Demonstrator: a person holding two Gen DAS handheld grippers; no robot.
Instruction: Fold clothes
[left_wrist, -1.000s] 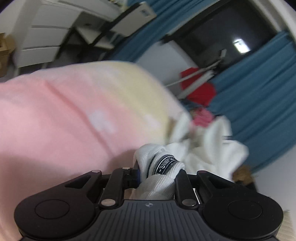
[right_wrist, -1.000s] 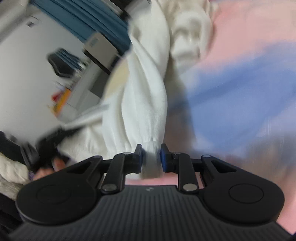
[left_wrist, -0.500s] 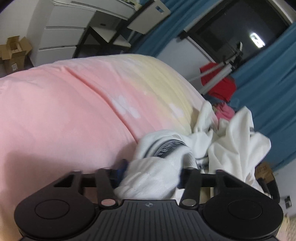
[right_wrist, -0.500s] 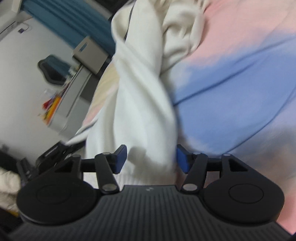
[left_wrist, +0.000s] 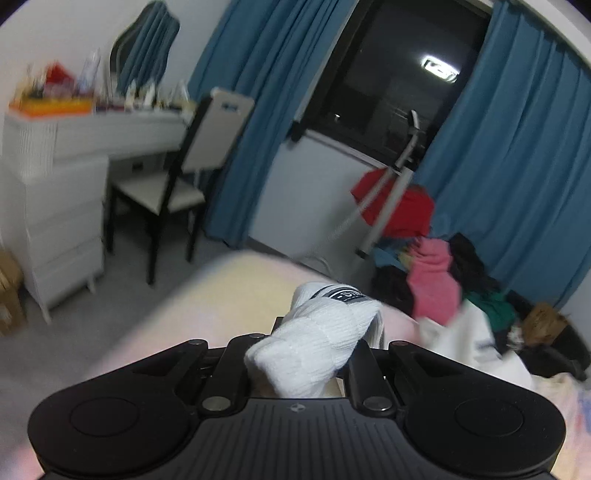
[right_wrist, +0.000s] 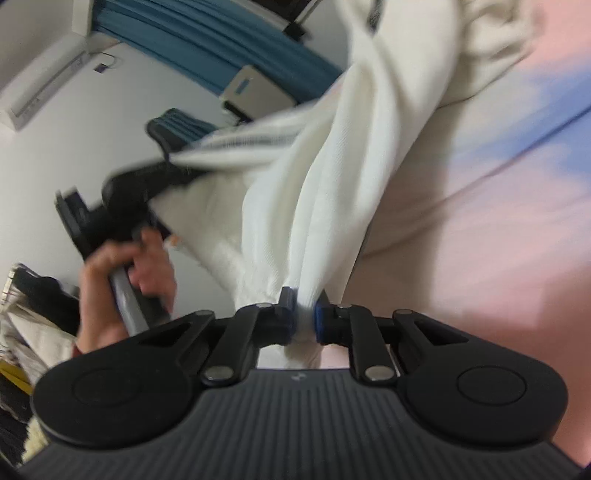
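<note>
Gripping a thick wad of ribbed white cloth, the left gripper has its fingers closed around a bunched part of the white garment, which bulges up and over the fingers and shows a dark band with lettering too blurred to read. The garment is lifted off the bed, whose pink and pale yellow cover lies below and ahead of it.

The right gripper pinches another part of the same garment tightly between its blue-tipped fingers, set narrow with only a thin fold of cloth between them. From there the cloth rises in long pulled folds and spreads out to the left, where it reaches the left gripper, seen from the side. A hand is wrapped around that gripper's handle. Behind the cloth the bedcover shows pink and blue patches.

Across the room stand a white dresser with clutter on top, a chair with a dark frame and pale seat, blue curtains on both sides of a dark window, and a heap of coloured clothes on the floor beside the bed, with a red piece hung on a metal stand above it.
</note>
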